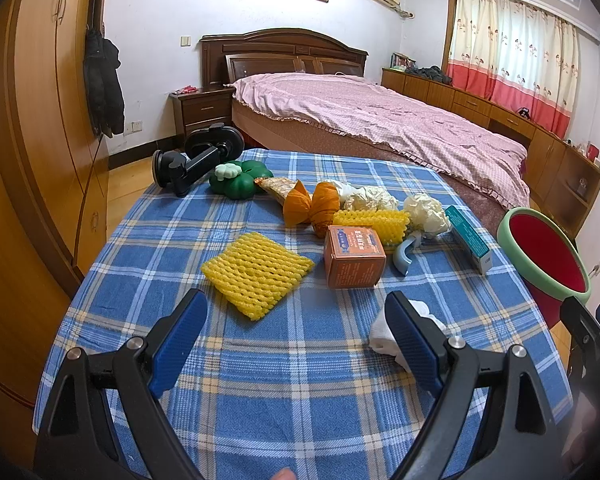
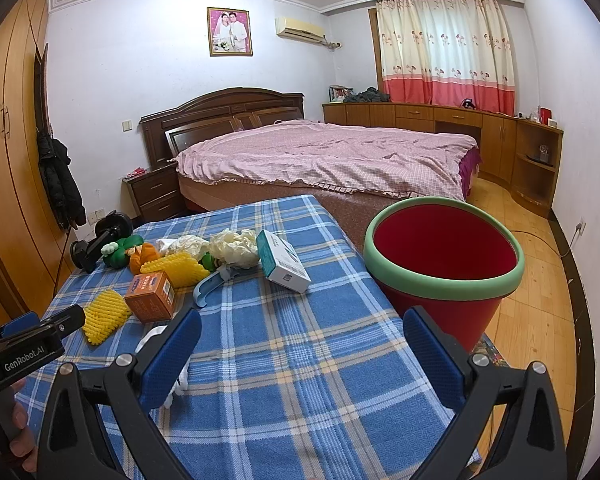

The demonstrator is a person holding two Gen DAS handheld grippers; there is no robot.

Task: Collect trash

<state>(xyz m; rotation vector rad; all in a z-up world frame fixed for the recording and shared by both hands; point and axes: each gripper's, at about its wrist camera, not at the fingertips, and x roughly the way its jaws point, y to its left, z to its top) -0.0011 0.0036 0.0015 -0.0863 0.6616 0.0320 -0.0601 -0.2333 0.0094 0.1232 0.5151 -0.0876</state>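
Observation:
Trash lies on a blue plaid table (image 1: 260, 360): a yellow foam net (image 1: 256, 274), an orange box (image 1: 354, 256), a second yellow net (image 1: 374, 222), orange wrappers (image 1: 312, 204), crumpled paper (image 1: 426, 210), a teal-and-white box (image 1: 468, 238) and a white tissue (image 1: 384, 332). A red bin with a green rim (image 2: 444, 264) stands past the table's right edge. My left gripper (image 1: 296, 320) is open and empty above the table, its right finger in front of the tissue. My right gripper (image 2: 302, 340) is open and empty, left of the bin.
A black suction mount (image 1: 196, 158) and a green toy (image 1: 238, 178) sit at the table's far end. A light blue tool (image 1: 404, 256) lies by the box. A bed (image 1: 380, 124) stands behind the table, a wardrobe (image 1: 40, 120) to the left.

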